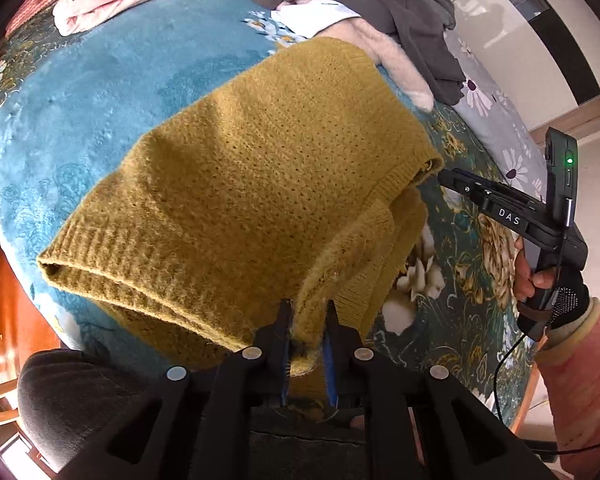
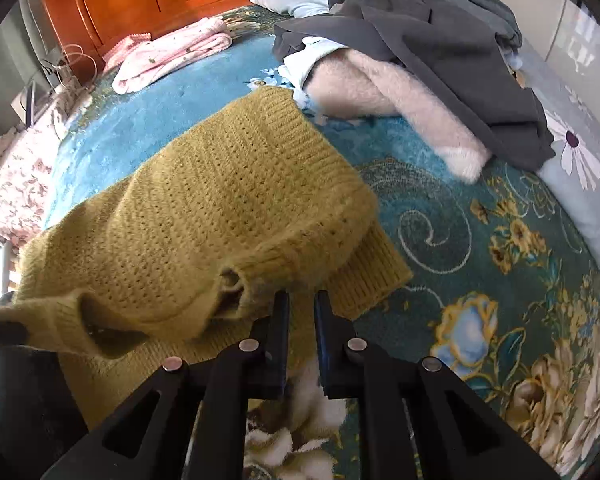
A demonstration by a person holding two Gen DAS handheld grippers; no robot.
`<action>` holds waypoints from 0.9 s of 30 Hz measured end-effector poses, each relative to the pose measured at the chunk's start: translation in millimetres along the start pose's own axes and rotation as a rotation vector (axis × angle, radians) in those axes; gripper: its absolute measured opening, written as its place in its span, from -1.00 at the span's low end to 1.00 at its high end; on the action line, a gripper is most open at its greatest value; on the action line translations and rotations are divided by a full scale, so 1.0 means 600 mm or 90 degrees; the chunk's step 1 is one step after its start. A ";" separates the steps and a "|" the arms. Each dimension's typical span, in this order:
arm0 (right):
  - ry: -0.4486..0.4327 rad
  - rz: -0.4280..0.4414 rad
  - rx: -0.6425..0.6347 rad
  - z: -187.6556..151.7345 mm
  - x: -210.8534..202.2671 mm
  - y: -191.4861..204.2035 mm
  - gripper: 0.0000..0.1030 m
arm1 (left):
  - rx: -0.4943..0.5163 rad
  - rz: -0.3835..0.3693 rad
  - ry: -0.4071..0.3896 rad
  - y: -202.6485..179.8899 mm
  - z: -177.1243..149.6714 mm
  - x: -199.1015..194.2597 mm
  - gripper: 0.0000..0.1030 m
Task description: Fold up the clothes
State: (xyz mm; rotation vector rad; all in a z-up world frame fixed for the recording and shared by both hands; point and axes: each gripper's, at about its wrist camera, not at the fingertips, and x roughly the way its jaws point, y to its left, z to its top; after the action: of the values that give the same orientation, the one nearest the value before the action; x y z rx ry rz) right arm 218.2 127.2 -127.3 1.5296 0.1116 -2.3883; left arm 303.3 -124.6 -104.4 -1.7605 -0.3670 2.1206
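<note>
We see the mustard knit sweater [image 1: 252,184] lying folded over itself in the middle of both frames, on the blue flowered bed cover [image 1: 80,112]. Our left gripper [image 1: 308,320], at the bottom centre of the left view, has its jaws only a little apart, with a fuzzy tuft of a sweater edge between them; whether the pads press on it we cannot tell. Our right gripper [image 2: 302,300], at the bottom centre of the right view, stands slightly open and empty, its tips just beside the folded edge where a cuff opening shows. No earlier picture is given, so we speak only of how things lie. We judge that the knit is soft, light and limp, with a hairy surface which is not slippery; it will sag and stretch if we lift it by one point. Better holds are the ribbed hem and cuffs, where the cloth is thicker. In the upper right lie a grey garment [image 2: 440,40] and a pale fluffy one [image 2: 400,92], at upper left a folded pink one [image 2: 172,52].
</note>
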 end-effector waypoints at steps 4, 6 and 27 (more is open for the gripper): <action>-0.037 0.063 0.101 -0.018 -0.030 -0.055 0.11 | -0.012 -0.081 -0.048 0.011 0.009 -0.047 0.08; -0.061 0.105 0.202 -0.028 -0.031 -0.099 0.26 | -0.041 -0.077 -0.074 0.027 0.016 -0.062 0.16; -0.018 0.155 0.629 -0.001 0.142 -0.230 -0.45 | -0.257 0.089 -0.111 0.146 0.037 0.012 0.16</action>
State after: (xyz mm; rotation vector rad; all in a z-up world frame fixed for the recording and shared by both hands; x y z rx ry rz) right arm 145.3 240.7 -217.3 1.6900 -1.3497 -2.3408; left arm 270.7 -199.5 -143.3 -1.8580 -0.7890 2.4413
